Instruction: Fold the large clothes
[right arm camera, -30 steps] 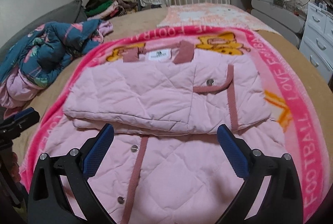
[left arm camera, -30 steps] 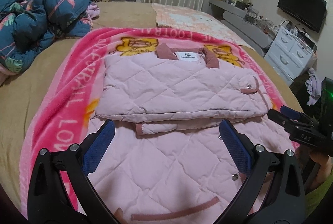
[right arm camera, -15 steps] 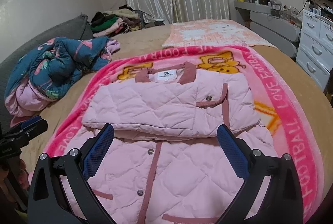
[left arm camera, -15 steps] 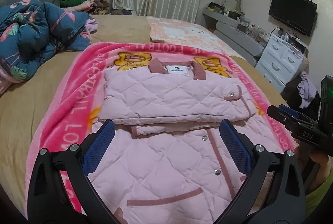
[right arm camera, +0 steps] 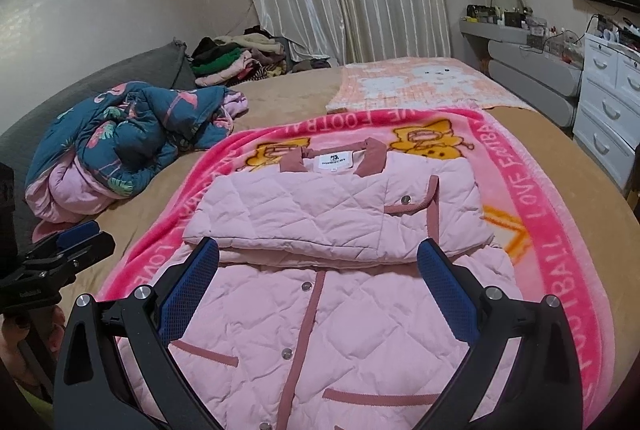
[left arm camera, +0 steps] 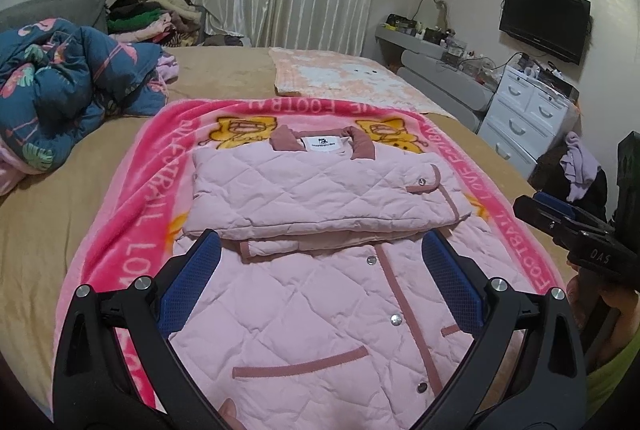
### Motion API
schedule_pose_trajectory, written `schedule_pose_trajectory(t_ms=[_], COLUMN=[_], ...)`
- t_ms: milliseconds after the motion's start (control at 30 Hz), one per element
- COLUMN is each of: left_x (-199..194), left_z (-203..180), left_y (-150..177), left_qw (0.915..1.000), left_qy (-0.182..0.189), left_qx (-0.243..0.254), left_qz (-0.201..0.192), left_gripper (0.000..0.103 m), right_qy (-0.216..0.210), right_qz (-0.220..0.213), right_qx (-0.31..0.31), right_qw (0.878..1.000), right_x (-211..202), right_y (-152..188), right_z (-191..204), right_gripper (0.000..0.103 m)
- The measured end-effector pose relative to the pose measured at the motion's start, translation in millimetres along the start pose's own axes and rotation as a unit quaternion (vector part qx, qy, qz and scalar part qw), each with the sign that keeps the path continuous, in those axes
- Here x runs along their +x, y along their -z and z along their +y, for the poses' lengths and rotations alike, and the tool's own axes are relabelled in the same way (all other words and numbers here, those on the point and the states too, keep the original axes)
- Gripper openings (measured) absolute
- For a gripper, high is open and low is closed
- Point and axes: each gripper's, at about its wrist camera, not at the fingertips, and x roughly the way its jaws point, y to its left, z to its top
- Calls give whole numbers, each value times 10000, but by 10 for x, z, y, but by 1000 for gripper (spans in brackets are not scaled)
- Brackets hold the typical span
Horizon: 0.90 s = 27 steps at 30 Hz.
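Quilted pink jacket [left arm camera: 320, 190]: sleeves folded across chest — lower half unfolded. Left gripper [left arm camera: 320, 250], right gripper [right arm camera: 318, 254] — spread, empty.

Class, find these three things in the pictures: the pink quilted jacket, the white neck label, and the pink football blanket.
pink quilted jacket [left arm camera: 320, 314]: left wrist view, lower front panel.
white neck label [right arm camera: 334, 162]: right wrist view, label's middle.
pink football blanket [right arm camera: 560, 230]: right wrist view, lettered right border.

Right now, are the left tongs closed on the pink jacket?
No, the left tongs stand wide open above the pink jacket, with nothing between their blue pads.
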Motion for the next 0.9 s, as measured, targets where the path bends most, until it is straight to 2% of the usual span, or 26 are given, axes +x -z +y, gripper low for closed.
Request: schedule_pose_trajectory(t_ms=[300,900], left_x=[-123,-158], left_z=[-63,-59], left_y=[187,639], left_qw=[9999,9997], left_qy=[-5,-191], left_qx=[90,138], left_qz=[-80,108], left_gripper=[94,94], right_qy=[-36,77], right_qz=[-97,40], right_qx=[-150,-79], right_qw=[9998,9999], right_x=[-164,-305], right_y=[148,532], right_z=[57,-56], right_gripper=[99,99])
